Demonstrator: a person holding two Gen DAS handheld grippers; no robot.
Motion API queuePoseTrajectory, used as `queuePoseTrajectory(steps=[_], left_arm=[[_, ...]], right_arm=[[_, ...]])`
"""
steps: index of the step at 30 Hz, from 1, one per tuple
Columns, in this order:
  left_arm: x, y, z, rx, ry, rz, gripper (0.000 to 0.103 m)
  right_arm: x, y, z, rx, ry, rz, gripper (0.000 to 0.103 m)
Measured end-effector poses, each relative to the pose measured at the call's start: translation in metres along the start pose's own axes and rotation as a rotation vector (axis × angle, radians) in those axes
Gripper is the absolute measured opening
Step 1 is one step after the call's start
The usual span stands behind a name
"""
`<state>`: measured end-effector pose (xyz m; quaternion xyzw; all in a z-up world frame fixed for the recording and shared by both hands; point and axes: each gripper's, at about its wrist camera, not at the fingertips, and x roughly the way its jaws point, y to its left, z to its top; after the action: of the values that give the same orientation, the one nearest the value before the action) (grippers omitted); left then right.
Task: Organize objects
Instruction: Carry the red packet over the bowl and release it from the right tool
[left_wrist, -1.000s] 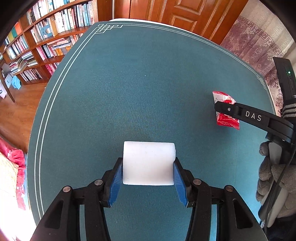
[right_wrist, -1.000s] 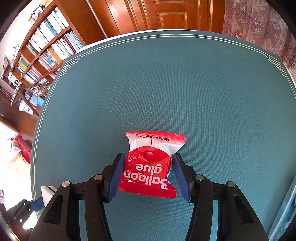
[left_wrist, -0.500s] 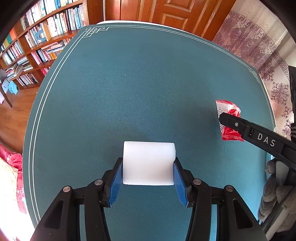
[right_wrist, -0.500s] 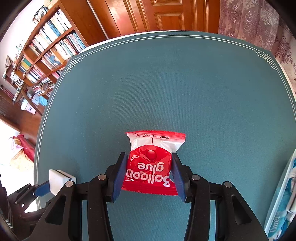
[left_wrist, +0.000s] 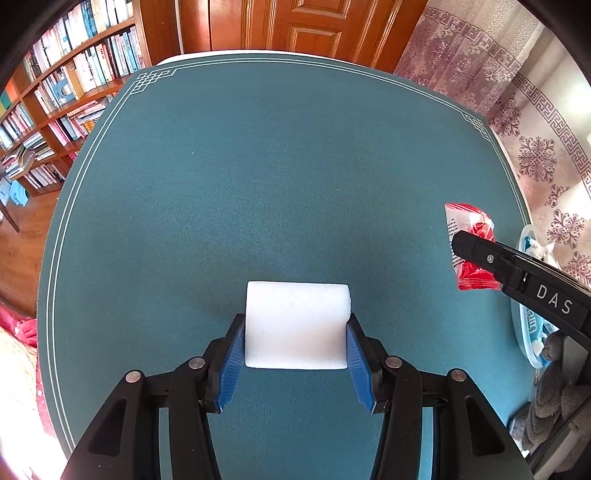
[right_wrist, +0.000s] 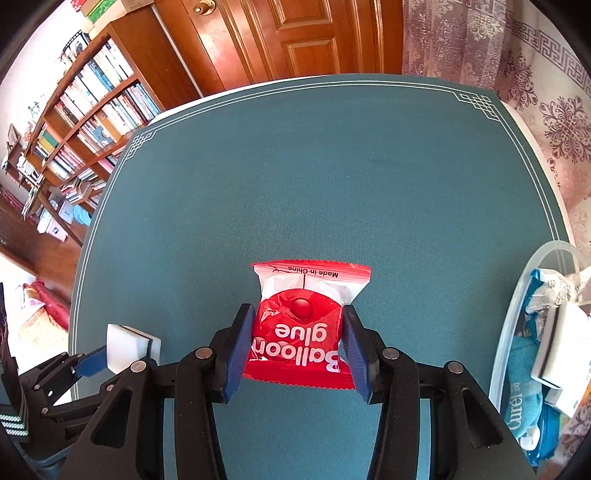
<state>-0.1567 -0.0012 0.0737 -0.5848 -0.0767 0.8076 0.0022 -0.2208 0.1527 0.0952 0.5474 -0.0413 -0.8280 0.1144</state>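
Both cameras drew back from the tabletop (right_wrist: 332, 177), so its far edge came into view, a clear bin (right_wrist: 517, 306) of packets appeared at the right, and the white block (right_wrist: 122, 347) showed fuller at the left.

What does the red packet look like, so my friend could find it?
Look at the big teal table mat. Above it, the right gripper pinches a small red and white packet between its blue pads. It says "Balloon glue", unlike the plain white block in the left gripper.
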Motion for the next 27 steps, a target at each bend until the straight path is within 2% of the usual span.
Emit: queuePoseTrajectory(steps=[27], left_arm=[[-0.020,-0.090,-0.025,0.111,-0.009,-0.016,0.053]], right_arm=[[-0.081,-0.091,-0.048,0.081,-0.060,-0.042,0.048]])
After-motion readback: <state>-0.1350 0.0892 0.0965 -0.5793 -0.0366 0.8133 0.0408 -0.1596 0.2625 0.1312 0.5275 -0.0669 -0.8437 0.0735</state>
